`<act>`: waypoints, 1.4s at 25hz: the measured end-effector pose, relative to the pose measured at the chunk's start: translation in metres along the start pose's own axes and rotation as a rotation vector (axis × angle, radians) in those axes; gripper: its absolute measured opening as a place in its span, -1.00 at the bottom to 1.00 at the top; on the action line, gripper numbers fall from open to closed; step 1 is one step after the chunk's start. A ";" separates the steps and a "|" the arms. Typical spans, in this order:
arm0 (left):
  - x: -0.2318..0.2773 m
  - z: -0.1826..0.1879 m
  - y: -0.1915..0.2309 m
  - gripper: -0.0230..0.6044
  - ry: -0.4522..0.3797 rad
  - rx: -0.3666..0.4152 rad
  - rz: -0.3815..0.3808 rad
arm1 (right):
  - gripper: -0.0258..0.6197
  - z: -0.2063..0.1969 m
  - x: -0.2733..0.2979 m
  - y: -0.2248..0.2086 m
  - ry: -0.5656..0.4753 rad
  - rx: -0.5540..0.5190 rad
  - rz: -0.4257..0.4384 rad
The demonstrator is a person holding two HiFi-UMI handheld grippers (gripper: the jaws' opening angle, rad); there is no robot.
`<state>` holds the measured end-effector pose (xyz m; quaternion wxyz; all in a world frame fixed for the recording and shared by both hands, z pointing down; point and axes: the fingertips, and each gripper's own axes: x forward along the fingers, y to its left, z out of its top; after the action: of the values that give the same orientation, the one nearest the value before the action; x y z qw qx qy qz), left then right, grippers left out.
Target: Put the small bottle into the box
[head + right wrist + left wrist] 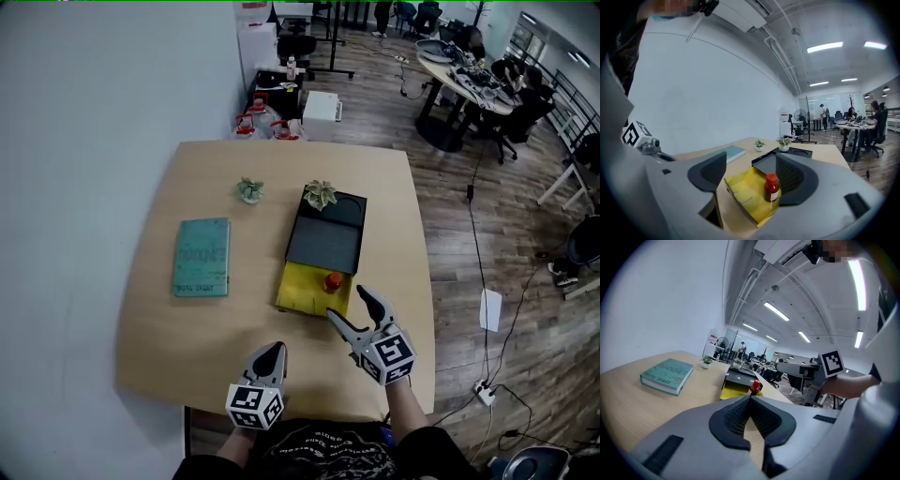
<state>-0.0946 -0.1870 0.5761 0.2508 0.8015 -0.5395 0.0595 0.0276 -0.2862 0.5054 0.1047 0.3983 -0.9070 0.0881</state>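
Nearest, in the head view, the left gripper (271, 351) and right gripper (347, 304) hover over the table (159, 328). Left gripper view: jaws pressed together, empty. Right gripper view: jaws spread wide, clear of the small bottle (771, 186) standing upright in the yellow box (740, 190).

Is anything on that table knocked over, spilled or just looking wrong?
Nothing stands out. The small bottle stands upright inside the yellow box, the teal book lies flat, and the left plant and the right plant sit upright. No spill shows.
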 end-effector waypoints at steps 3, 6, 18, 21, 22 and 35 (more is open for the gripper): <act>-0.013 0.006 -0.007 -0.92 -0.029 0.016 -0.007 | 0.13 0.005 -0.023 0.015 -0.018 -0.007 -0.007; -0.023 0.009 -0.014 -0.92 -0.050 0.030 -0.020 | 0.13 0.001 -0.043 0.028 -0.022 -0.006 -0.026; -0.056 -0.007 -0.032 -0.92 -0.086 0.052 -0.070 | 0.13 -0.038 -0.101 0.073 -0.087 0.038 -0.088; -0.061 -0.017 -0.039 -0.92 -0.067 0.055 -0.089 | 0.13 -0.055 -0.114 0.082 -0.058 0.057 -0.093; -0.062 -0.020 -0.041 -0.92 -0.065 0.059 -0.094 | 0.13 -0.058 -0.117 0.083 -0.052 0.063 -0.098; -0.061 -0.017 -0.049 -0.92 -0.076 0.083 -0.120 | -0.04 -0.056 -0.117 0.101 -0.075 0.051 -0.026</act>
<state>-0.0728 -0.1140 0.5521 0.1997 0.8438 -0.4968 0.0361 0.0366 -0.1223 0.5210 0.0613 0.4156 -0.9025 0.0947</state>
